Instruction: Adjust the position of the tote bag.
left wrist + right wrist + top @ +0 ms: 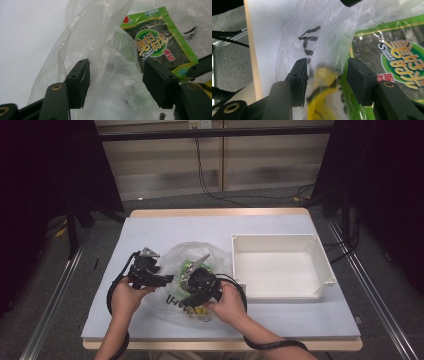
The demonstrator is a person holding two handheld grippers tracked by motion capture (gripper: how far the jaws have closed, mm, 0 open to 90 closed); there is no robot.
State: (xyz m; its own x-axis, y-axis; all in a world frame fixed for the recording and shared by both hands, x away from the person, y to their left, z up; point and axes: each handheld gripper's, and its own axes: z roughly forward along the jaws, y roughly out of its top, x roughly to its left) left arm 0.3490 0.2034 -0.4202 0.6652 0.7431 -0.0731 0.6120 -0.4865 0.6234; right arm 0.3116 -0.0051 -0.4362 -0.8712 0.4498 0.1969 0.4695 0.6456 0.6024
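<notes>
The bag [192, 275], clear plastic with black marks on it, lies crumpled on the near middle of the table [300, 315], just left of the white bin [280, 270]. Inside it show a green snack pack [155, 42] and a yellow pack [322, 100]. Both grippers sit at the bag: the left gripper [150, 270] at its left edge, the right gripper [197, 285] over its middle.

In the left gripper view, the left gripper [116, 82] has its jaws partly open, with a loose fold of the bag rising between them; the film brushes the inner face of the left jaw, but the pads do not press on it. The green pack lies beyond the right jaw.

In the right gripper view, the right gripper [327, 80] also stands partly open. Bag film and the yellow pack sit between the jaws; whether the pads touch the film cannot be told, and nothing is pinched.

The left hand [125, 297] and the right hand [227, 302] come in from the near edge, each wrapped round its gripper's rear, jaws angled toward the bag and each other.
</notes>
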